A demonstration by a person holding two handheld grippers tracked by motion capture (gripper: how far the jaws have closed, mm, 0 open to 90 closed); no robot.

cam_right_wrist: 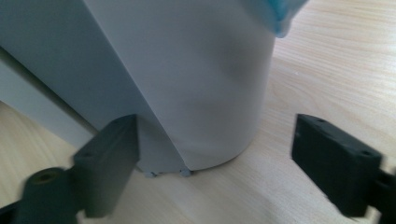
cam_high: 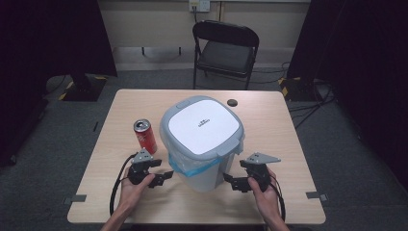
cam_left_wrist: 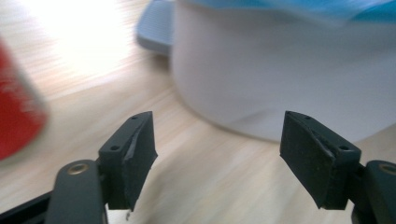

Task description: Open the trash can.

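Observation:
A white bin point(cam_high: 204, 166) with a grey-rimmed lid point(cam_high: 202, 122) and a blue liner point(cam_high: 192, 167) hanging out under the lid stands in the middle of the table. My left gripper point(cam_high: 162, 170) is at its front left, open and apart from it, with nothing between the jaws. In the left gripper view the gripper point(cam_left_wrist: 217, 149) faces the bin's lower wall point(cam_left_wrist: 280, 70). My right gripper point(cam_high: 235, 174) is at the bin's front right, open. In the right gripper view the gripper point(cam_right_wrist: 215, 158) frames the bin's base point(cam_right_wrist: 187, 70) without touching it.
A red can point(cam_high: 145, 136) stands upright left of the bin, just beyond my left gripper, and blurs red point(cam_left_wrist: 16, 121) in the left gripper view. The wooden table point(cam_high: 269, 125) has a small dark disc point(cam_high: 233, 102) at the back. A black folding chair point(cam_high: 226, 48) stands behind it.

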